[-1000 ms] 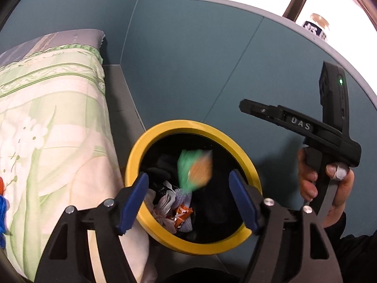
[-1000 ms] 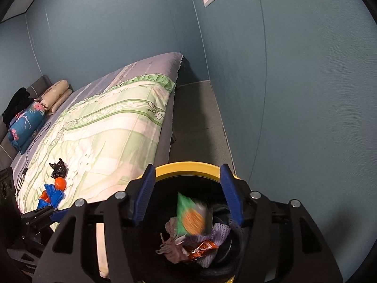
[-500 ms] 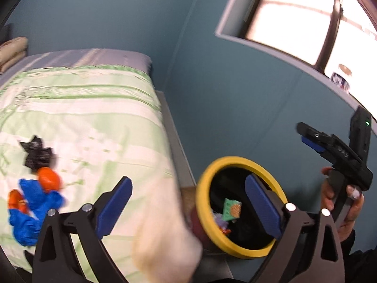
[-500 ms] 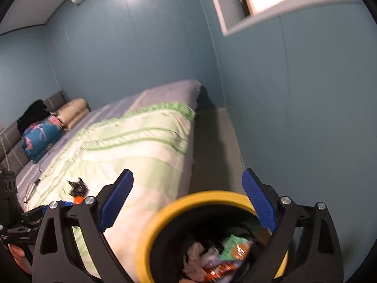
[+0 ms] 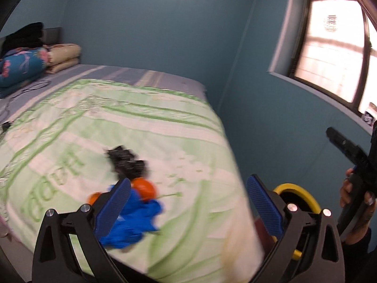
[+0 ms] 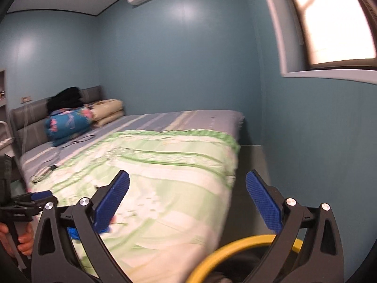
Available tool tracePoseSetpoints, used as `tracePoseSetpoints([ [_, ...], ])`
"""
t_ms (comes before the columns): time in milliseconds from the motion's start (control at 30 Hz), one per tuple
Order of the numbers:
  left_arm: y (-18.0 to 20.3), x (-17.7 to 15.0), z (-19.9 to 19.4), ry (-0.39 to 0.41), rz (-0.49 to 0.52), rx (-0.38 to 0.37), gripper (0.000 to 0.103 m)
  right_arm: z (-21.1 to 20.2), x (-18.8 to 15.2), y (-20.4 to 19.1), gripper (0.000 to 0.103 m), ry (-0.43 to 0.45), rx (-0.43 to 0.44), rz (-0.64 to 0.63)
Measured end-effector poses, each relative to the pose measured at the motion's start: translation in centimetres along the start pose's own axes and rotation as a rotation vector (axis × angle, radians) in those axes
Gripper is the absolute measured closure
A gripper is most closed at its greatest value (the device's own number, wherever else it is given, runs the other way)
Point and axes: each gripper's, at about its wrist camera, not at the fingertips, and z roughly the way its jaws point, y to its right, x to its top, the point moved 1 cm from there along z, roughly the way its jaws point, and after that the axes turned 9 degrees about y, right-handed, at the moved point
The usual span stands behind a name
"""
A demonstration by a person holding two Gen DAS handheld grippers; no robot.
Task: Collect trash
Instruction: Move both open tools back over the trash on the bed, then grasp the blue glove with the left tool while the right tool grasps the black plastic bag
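Both grippers swing off the yellow-rimmed round bin [image 5: 297,189], fingers wide and empty; left gripper [image 5: 188,202] now faces crumpled blue-and-orange wrappers [image 5: 132,217], right gripper [image 6: 188,202] the green quilt [image 6: 169,165].

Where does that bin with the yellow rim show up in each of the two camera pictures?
Left wrist view: the yellow-rimmed bin sits low at the right, beside the bed, partly hidden behind the hand-held gripper's right finger.
Right wrist view: the bin's rim curves along the bottom edge, right of centre.
Shared landmark: the green-and-white quilt on the bed.
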Motion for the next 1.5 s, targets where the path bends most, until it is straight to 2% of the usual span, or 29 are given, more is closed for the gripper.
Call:
tracePoseSetpoints([
  [200,-4.4,-1.3,-1.0,-0.014,-0.025,0.059,0.008,5.2,-0.5,-5.1,0.008,-0.107,0.134,0.023],
  [433,-8.7,-3.7,-1.1,-0.05,-0.094,0.112,0.008,10.5,-3.1,-10.9,0.008,-0.193,0.212,-0.024],
  [667,-10.8,-6.1,-0.2,-0.1,-0.136,0.098,0.008,15.9,-6.5,-16.5,0.008,-0.282,0.279,-0.158],
  [800,-11.3,-7.0,0.7,-0.129,-0.146,0.088,0.008,19.3,-8.8,-19.0,0.008,-0.356,0.328,-0.184],
  [1200,-12.9,-8.2,4.2,-0.198,-0.205,0.062,0.008,25.4,-13.1,-23.5,0.008,-0.459,0.359,-0.28],
  [1500,-12.2,-8.7,6.1,-0.242,-0.208,0.032,0.008,28.6,-14.8,-24.5,0.009,-0.519,0.35,-0.327],
])
